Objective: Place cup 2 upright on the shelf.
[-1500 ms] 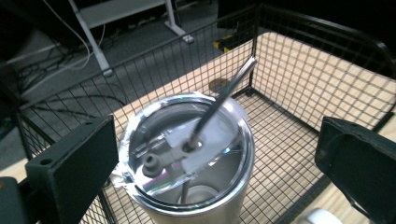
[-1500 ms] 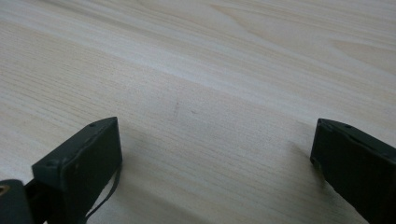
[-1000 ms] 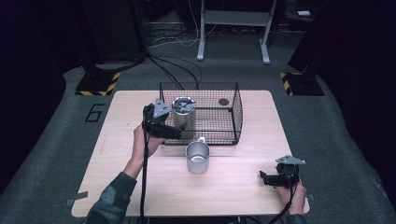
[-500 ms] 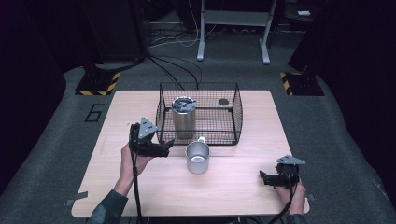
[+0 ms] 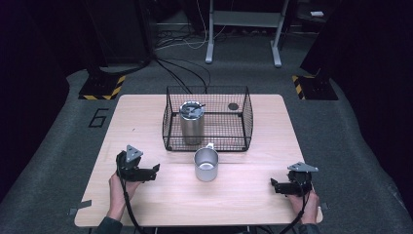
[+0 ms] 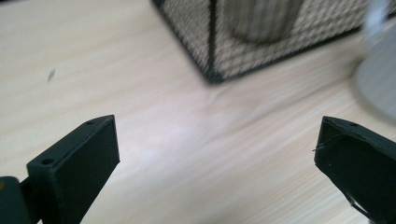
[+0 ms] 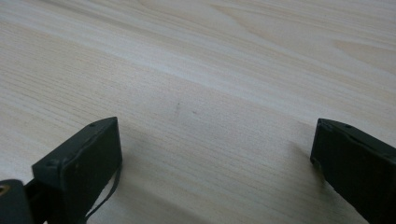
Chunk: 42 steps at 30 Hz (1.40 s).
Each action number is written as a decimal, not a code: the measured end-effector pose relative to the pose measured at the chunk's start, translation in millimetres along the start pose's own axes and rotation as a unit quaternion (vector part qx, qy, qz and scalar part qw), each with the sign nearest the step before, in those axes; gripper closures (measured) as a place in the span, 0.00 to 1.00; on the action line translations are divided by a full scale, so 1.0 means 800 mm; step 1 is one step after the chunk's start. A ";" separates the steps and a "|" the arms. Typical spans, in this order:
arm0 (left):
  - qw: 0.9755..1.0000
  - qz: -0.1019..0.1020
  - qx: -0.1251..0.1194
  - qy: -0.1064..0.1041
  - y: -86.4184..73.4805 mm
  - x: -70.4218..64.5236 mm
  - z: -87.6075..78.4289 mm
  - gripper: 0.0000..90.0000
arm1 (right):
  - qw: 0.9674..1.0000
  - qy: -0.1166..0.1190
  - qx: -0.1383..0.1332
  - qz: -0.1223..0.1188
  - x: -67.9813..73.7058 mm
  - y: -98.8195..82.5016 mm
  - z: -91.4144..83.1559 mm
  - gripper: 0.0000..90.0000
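Landmark = the metal mug [image 5: 206, 164], standing upright on the wood table [image 5: 243, 204], near its middle, just in front of the wire basket [image 5: 207, 119].

Left of mug: left gripper [image 5: 154, 171], held low over the table by the person's left hand [image 5: 119, 187], apart from the mug, bare wood between. Jaws spread wide, nothing in them. Farther left, on the floor beside the table, a painted "6" [image 5: 99, 117]; the sole readable mark.

Behind mug: basket w/ a tall steel tumbler [image 5: 191, 122] upright in its left part, and a small dark round item [image 5: 233, 106] at the back right. Basket's front wall stands btwn mug and tumbler.

Right of mug: right gripper [image 5: 273, 185], well apart, near the table's front right corner, jaws also spread, empty.

Left gripper view adds a blurred basket corner [image 6: 212, 74], the tumbler's base [image 6: 266, 21] through the mesh, and the mug's edge [image 6: 378, 79] at right. Right gripper view: bare wood grain [image 7: 210, 93] btwn its jaws.
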<state>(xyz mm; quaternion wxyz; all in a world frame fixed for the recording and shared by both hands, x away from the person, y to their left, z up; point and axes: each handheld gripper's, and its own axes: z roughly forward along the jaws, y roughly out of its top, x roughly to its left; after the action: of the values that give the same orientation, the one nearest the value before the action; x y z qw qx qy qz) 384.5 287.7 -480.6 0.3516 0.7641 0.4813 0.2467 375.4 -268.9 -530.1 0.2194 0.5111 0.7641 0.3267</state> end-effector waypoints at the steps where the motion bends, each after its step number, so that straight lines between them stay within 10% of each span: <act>1: 1.000 0.000 0.000 0.000 0.000 0.000 0.000 0.00 | 1.000 0.000 0.000 0.000 0.000 0.000 0.000 0.02; 14: 0.998 -0.046 0.042 0.018 -0.061 0.033 0.028 0.00 | 1.000 0.002 0.003 -0.002 0.001 0.001 0.000 0.02; 25: 0.998 -0.041 0.041 0.021 -0.062 0.035 0.028 0.00 | 1.000 0.016 0.000 -0.007 0.002 0.001 -0.006 0.00; 42: 0.998 -0.048 0.038 0.025 -0.061 0.032 0.030 0.00 | 0.993 0.103 -0.029 -0.043 0.074 0.041 -0.036 0.00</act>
<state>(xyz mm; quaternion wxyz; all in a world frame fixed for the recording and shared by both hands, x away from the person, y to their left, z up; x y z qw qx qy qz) 385.1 318.2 -532.2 0.3213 0.7464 0.5354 0.2302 354.6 -213.0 -486.7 0.1682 0.4350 0.7940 0.3900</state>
